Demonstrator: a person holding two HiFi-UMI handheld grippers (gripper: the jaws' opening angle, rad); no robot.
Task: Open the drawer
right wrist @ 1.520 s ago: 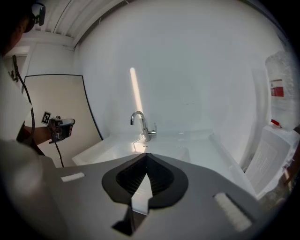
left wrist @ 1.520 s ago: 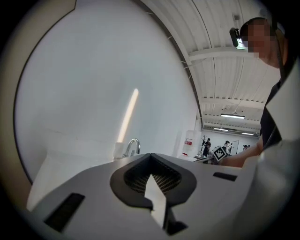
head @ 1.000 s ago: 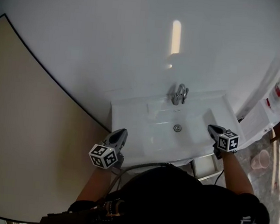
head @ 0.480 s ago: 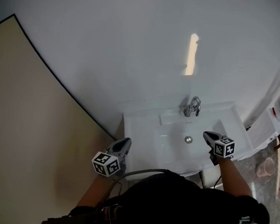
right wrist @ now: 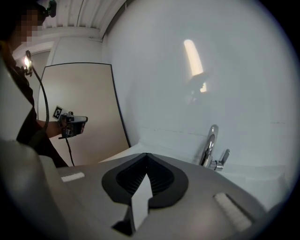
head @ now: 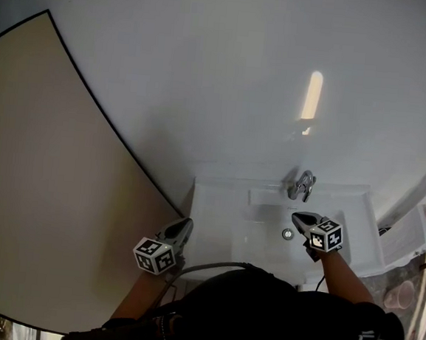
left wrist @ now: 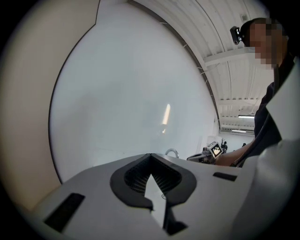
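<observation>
A white sink vanity (head: 219, 222) with a chrome faucet (head: 301, 185) stands against the white wall. No drawer shows in any view; the vanity's front is hidden under the person's dark torso. My left gripper (head: 184, 224) hovers by the vanity's left front corner, jaws shut and empty (left wrist: 157, 208). My right gripper (head: 298, 217) is over the basin just right of the drain (head: 287, 234), pointing at the faucet (right wrist: 211, 145). Its jaws are shut on nothing (right wrist: 140, 206). Each gripper view shows the other gripper (left wrist: 199, 158) (right wrist: 77, 120) in the distance.
A beige panel (head: 48, 188) with a dark edge fills the left side. A white unit (head: 407, 238) stands right of the vanity, with a pink cup (head: 394, 296) on the floor beside it. A grey cable (head: 205, 265) runs from the left gripper across the person's body.
My right gripper has swung left from the sink's right front corner to over the basin. The left gripper stays by the left corner. The drawer seen under the sink's right side is out of view.
</observation>
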